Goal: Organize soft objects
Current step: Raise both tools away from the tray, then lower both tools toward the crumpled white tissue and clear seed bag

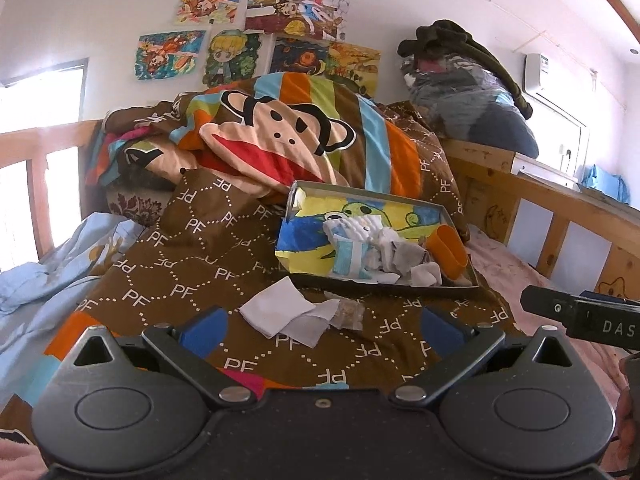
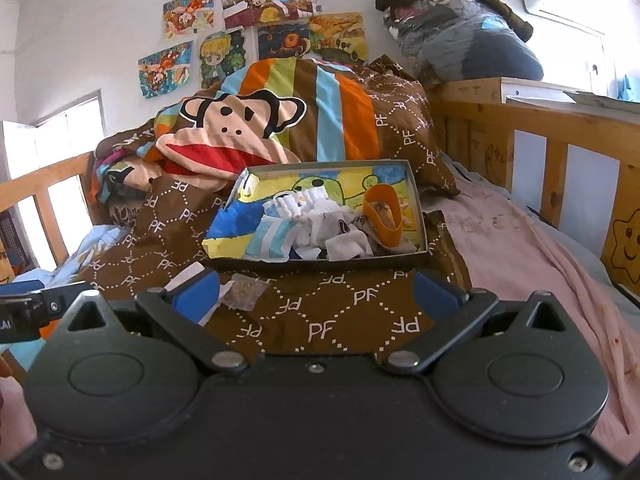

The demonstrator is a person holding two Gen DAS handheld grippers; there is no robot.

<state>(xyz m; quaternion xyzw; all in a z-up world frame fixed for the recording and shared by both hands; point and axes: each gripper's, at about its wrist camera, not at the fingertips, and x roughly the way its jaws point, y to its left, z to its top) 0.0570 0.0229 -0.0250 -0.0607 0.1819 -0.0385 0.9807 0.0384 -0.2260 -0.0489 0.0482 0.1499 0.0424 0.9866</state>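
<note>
So both tools are spread wide with nothing in them: the left tool hovers over the brown PF quilt right above a folded white cloth, and the right tool hangs just in front of the shallow cardboard box. That box sits on the quilt, and inside it there's a jumble of white socks plus an orange cup lying on its side. A small patterned sock lies touching the white cloth, just in front of the box.
</note>
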